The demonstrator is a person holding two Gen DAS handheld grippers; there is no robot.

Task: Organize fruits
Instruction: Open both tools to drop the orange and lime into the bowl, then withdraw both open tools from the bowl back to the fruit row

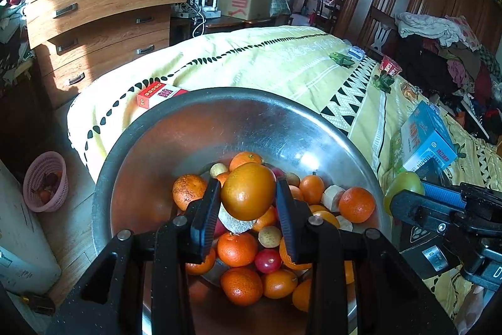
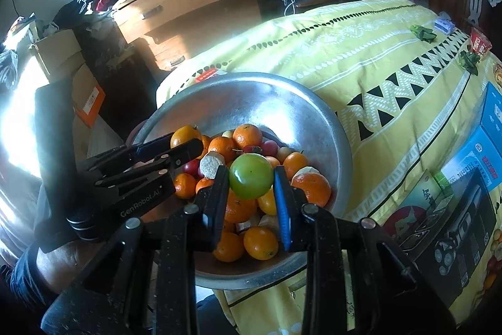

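A steel bowl [image 1: 194,121] on the yellow bedspread holds several oranges, small red fruits and pale peeled pieces; it also shows in the right wrist view [image 2: 238,96]. My left gripper [image 1: 248,193] is shut on a large orange [image 1: 248,190] above the pile. My right gripper [image 2: 251,181] is shut on a green fruit [image 2: 251,179] over the bowl; in the left wrist view this green fruit [image 1: 403,184] and the right gripper [image 1: 404,193] sit at the bowl's right rim. The left gripper [image 2: 185,145] appears at the left of the right wrist view.
A pink basket [image 1: 47,181] with some fruit stands on the floor left of the bed. A red box [image 1: 157,94] lies behind the bowl. Blue and dark boxes [image 2: 477,165] lie on the bed to the right. A wooden dresser [image 1: 103,21] stands behind.
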